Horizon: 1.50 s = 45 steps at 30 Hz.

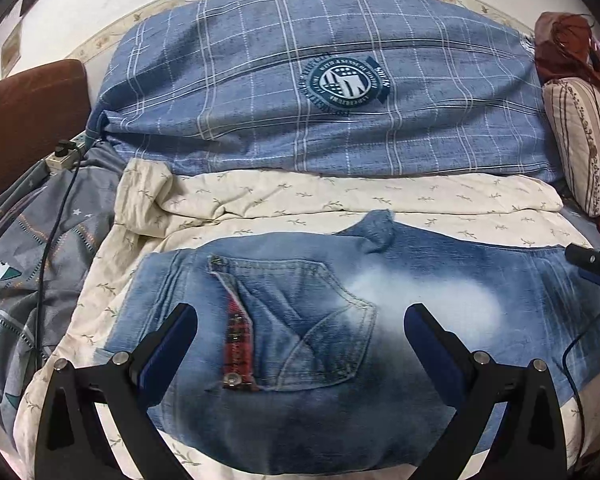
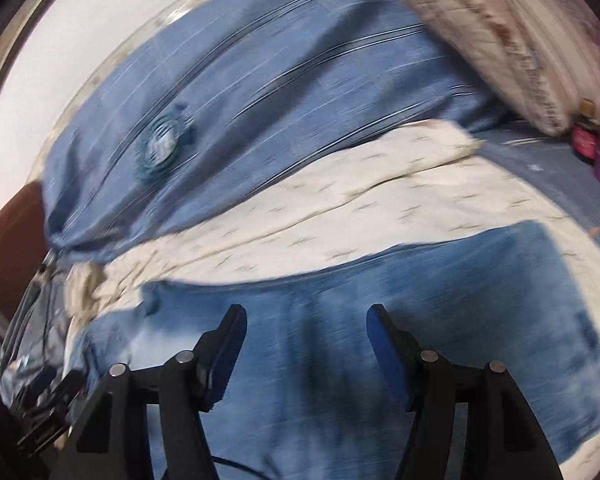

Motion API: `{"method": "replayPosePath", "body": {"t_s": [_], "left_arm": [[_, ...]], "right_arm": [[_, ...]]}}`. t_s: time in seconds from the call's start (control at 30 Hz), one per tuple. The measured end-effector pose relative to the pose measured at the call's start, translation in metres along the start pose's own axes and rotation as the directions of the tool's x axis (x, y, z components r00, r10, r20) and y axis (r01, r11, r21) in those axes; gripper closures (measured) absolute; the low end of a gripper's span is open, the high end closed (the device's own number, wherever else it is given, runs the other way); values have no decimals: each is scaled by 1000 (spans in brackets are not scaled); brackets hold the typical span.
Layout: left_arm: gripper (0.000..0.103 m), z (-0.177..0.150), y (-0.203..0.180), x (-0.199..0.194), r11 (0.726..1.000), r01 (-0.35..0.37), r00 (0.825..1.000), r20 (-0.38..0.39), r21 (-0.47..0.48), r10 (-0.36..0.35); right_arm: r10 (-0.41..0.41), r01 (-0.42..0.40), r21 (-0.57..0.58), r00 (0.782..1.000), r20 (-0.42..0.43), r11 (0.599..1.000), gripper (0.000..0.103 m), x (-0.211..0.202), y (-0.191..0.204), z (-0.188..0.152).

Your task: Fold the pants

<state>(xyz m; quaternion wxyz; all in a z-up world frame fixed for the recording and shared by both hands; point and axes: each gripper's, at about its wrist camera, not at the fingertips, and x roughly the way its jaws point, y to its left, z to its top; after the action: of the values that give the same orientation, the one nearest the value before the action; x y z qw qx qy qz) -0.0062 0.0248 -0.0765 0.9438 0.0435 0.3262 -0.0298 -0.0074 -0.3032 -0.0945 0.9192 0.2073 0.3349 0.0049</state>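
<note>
Denim spreads flat across the cream quilt on the near part of the bed, which is why I have both claws released and holding nothing: the jeans lie already doubled, back pocket up, and need no support. I hold my left gripper above the pocket, jaws wide, pointing down at the cloth. My right gripper hangs over the plainer stretch toward the leg ends, its view smeared. I judge the next fold needs a hem grasped.
</note>
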Motion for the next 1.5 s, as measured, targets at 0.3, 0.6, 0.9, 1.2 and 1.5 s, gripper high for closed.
{"method": "replayPosePath", "body": {"t_s": [0.3,0.6,0.9,1.2,1.5], "left_arm": [[0,1,27,18,995,-91,994,-68,-50,87],[0,-6,78,45,955,-218,964,-198,-200,178],[0,-9,67,50,958,-260,954,-187,-118,235],[0,1,68,35,943,-314,946,-116,-109,302],[0,-4,77,52,939,-332,931,-194,-89,310]], "right_arm": [[49,-60,-108,994,-101,992,37,25,45,-20],[35,-71,-190,982,-185,979,37,40,64,-35],[-1,-64,-259,970,-245,964,32,51,74,-46],[127,-201,-385,970,-209,901,32,22,117,-64],[61,-249,-574,943,-327,780,32,41,165,-112]]}}
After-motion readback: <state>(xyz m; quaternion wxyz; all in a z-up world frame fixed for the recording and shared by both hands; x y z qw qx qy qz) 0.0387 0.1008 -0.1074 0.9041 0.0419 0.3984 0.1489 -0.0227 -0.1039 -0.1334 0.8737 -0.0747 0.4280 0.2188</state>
